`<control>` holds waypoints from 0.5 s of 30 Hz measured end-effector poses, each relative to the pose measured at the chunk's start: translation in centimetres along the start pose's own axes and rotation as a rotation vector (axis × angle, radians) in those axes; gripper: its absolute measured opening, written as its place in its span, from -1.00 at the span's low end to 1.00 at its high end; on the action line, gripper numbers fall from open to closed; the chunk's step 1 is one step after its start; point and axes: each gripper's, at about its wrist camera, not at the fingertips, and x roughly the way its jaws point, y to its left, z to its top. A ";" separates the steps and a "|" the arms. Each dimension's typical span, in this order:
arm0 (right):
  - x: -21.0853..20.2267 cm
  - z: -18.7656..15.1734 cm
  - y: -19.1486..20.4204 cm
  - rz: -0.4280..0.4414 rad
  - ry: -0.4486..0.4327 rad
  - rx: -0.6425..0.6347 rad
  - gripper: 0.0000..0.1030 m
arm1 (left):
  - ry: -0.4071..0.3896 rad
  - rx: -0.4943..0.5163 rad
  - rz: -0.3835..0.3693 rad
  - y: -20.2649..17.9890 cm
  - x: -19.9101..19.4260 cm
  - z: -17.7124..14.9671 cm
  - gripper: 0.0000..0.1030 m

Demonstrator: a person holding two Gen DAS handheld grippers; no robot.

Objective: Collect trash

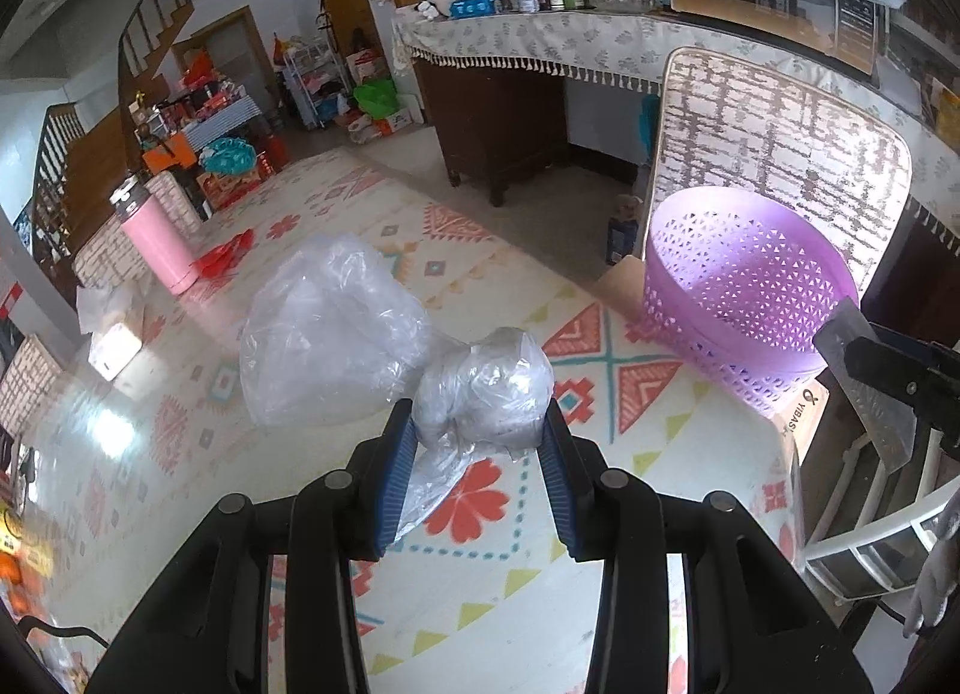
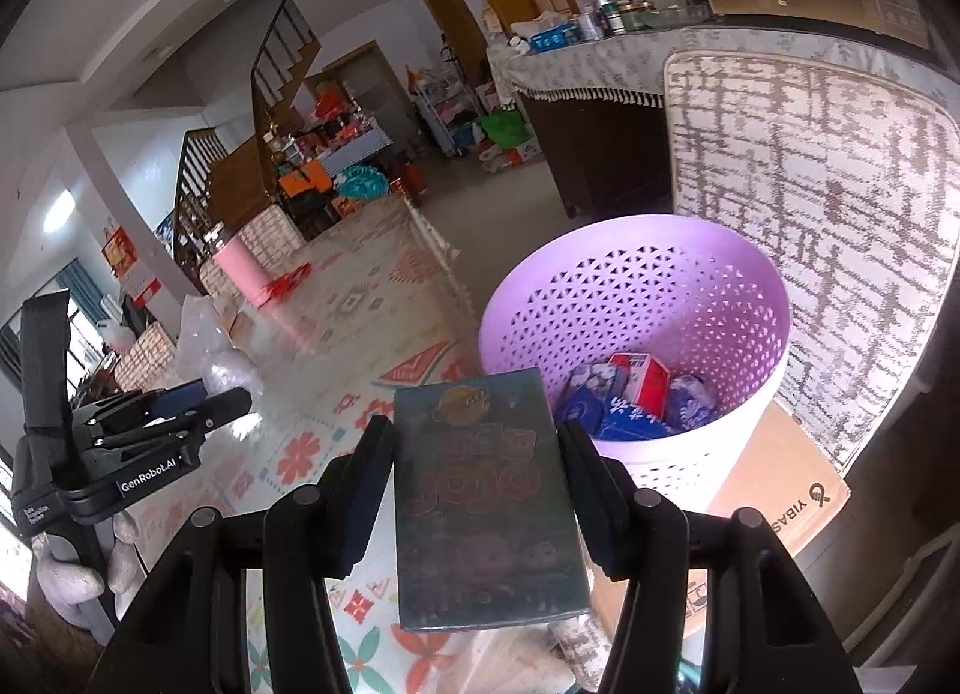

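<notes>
The crumpled plastic bag (image 1: 480, 388) is being clamped in the left gripper (image 1: 480, 454) jaws, left of the purple basket (image 1: 750, 298). The right gripper (image 2: 474, 490) is pinching a flat packet (image 2: 486, 490) just before the basket, probably for dropping among the wrappers (image 2: 630, 394) inside.

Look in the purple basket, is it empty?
No, the right wrist view shows the purple basket already has trash in its bottom, a red and white carton and some blue wrappers.
</notes>
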 end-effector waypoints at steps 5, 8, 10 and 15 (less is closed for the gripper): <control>-0.2 0.4 -1.7 -0.002 -0.002 0.034 0.19 | 0.006 0.016 -0.010 -1.3 0.7 0.9 -0.25; -0.5 0.7 -2.4 -0.006 -0.007 0.049 0.19 | 0.007 0.028 -0.014 -2.1 1.1 1.5 -0.25; -0.7 0.9 -2.9 -0.009 -0.012 0.058 0.19 | 0.007 0.035 -0.018 -2.6 1.2 2.0 -0.25; -0.9 1.7 -4.0 -0.015 -0.023 0.074 0.19 | -0.001 0.047 -0.030 -3.6 1.4 3.2 -0.25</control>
